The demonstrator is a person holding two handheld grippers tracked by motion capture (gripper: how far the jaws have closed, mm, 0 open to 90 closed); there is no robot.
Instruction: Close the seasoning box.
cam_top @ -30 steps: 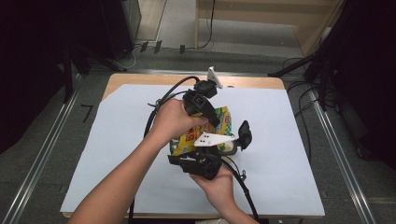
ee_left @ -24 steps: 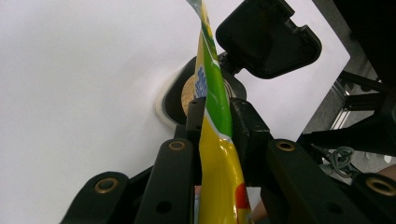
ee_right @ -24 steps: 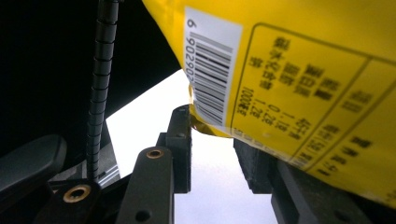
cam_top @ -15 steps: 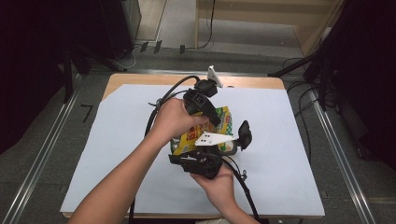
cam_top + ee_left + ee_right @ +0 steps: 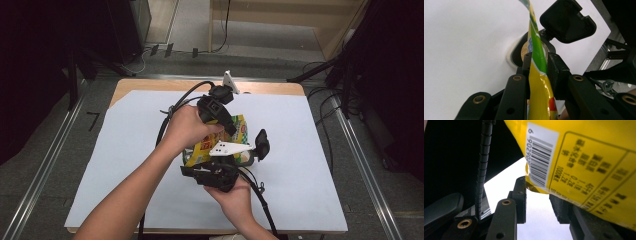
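- The left gripper point(image 5: 537, 67) has its two black jaws pressed onto the thin edge of a yellow-and-green snack bag point(image 5: 539, 82); in the left gripper view the bag's flat seam runs up between the pads and out past them, and over the last moments the jaws have eased a touch wider with the bag still between them
- The right gripper point(image 5: 537, 202) has its jaws at a lower corner of the same bag; in the right gripper view the yellow film with a white barcode label point(image 5: 539, 157) hangs over the jaws, the corner dips between the pads, and a gap shows beside the left pad, so I cannot tell whether the pads press on it
- In the high view the left hand point(image 5: 186, 127) holds its gripper point(image 5: 226, 125) at the bag's far side and the right hand point(image 5: 235, 197) holds its gripper point(image 5: 216, 167) at the near side, so the bag point(image 5: 220, 142) sits between the two tools, above the middle of the table
- A round open jar point(image 5: 524, 51) with a black rim lies behind the bag in the left gripper view, on the white sheet point(image 5: 130, 150)
- The sheet covers a wooden table point(image 5: 150, 84), with black cables point(image 5: 172, 107) trailing from the grippers
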